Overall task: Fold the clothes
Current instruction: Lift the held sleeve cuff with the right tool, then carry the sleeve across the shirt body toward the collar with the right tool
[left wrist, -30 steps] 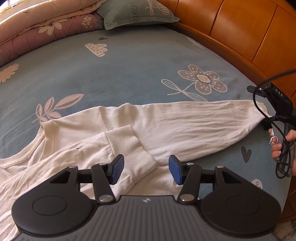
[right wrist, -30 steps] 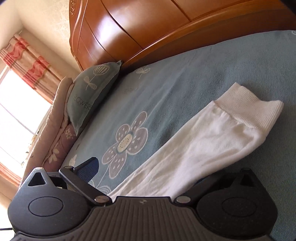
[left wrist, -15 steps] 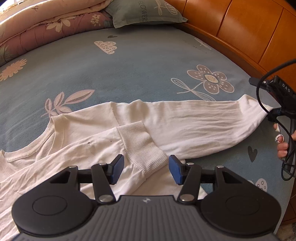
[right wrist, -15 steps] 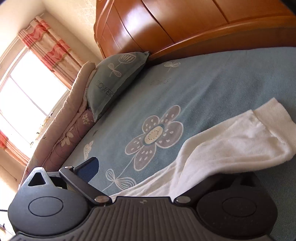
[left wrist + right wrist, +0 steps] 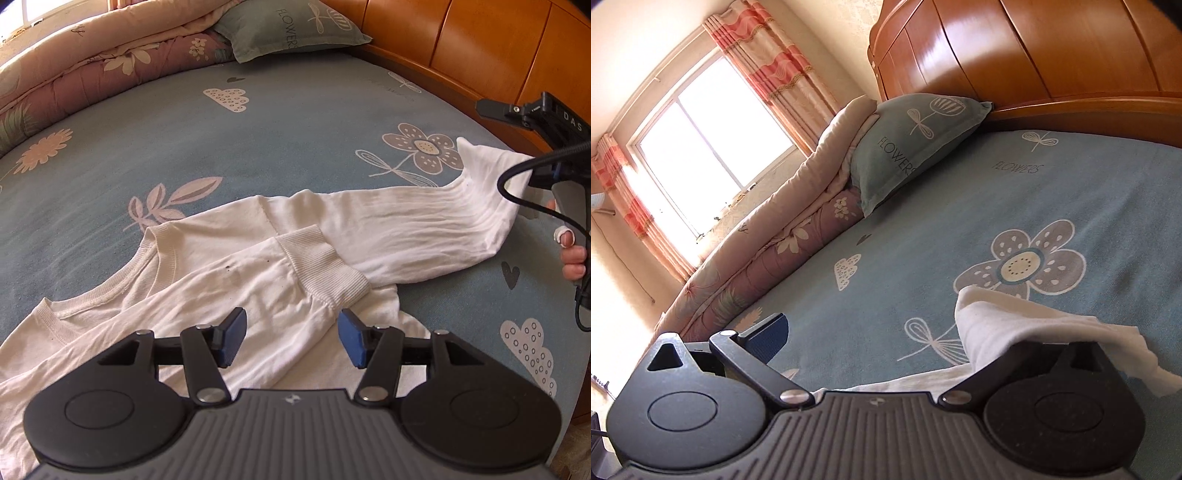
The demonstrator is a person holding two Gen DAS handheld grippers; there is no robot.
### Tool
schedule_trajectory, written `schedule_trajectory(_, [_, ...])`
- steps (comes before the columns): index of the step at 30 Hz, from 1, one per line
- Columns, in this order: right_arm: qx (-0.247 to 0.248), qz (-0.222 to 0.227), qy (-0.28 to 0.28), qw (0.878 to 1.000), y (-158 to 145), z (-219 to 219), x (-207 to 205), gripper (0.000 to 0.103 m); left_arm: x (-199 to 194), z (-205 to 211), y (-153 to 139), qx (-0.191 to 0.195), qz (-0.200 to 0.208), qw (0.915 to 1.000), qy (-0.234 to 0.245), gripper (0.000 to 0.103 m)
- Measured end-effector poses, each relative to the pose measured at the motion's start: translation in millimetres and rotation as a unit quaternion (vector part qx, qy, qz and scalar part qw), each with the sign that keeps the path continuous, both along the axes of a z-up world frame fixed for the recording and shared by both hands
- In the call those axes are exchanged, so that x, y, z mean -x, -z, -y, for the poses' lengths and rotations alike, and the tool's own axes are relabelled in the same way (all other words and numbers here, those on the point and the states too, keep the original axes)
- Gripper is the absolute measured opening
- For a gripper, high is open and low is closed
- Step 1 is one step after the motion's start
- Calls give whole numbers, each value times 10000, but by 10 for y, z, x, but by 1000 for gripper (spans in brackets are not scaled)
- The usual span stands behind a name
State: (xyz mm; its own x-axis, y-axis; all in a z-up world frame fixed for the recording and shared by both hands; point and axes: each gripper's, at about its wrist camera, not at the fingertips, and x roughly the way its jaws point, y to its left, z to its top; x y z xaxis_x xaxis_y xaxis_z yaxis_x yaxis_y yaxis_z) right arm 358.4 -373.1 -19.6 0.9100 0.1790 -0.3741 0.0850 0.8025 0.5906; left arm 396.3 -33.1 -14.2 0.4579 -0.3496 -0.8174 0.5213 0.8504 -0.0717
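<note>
White cotton: we note the long-sleeved shirt (image 5: 229, 295) lying flat on the blue flowered bed sheet (image 5: 295, 140), neckline toward the window side. One sleeve is folded across the chest, its ribbed cuff (image 5: 325, 269) just ahead of the left hand-held gripper (image 5: 291, 334), whose blue pads stand spread above the cloth and pinch nothing. Only the left wrist view shows the whole shirt and a person's fingers (image 5: 572, 254). The right wrist view alone shows the window (image 5: 713, 147), curtains (image 5: 783, 62) and pillow (image 5: 905, 144). There, the other sleeve (image 5: 1027, 332) drapes over one finger of the right hand-held gripper (image 5: 923, 339); we cannot tell whether it pinches the cloth.
</note>
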Motion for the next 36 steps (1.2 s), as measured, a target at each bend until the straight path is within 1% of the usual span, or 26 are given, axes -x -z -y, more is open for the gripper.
schedule_trajectory(2, [62, -36, -110, 9999, -41, -139, -53, 103, 39, -101, -5, -58, -35, 10000, 43, 58])
schedule_trajectory(7, [214, -137, -412, 9988, -129, -511, -211, 103, 148, -386, -8, -223, -108, 9997, 75, 59])
schedule_trajectory(11, [314, -178, -678, 9970, -196, -841, -315, 103, 227, -617, 2, -287, -227, 9993, 51, 64])
schedule_trajectory(17, [530, -258, -972, 9935, -274, -1336, -448, 103, 352, -977, 7, -345, -265, 9990, -72, 65])
schedule_trajectory(21, [884, -387, -1134, 9889, -296, -1664, -518, 103, 406, -1211, -3, -324, -283, 9988, -217, 65])
schedule_trajectory(26, [1501, -341, -1462, 9772, -322, -2077, -526, 103, 457, -1471, 2, -319, -308, 9982, -405, 65])
schedule_trajectory(32, [2180, -239, -1950, 9560, -333, -2545, -487, 103, 511, -1686, 28, -329, -339, 9974, -550, 66])
schedule_trajectory(36, [2416, -206, -2225, 9443, -333, -2794, -473, 103, 537, -1809, 58, -335, -390, 9967, -624, 66])
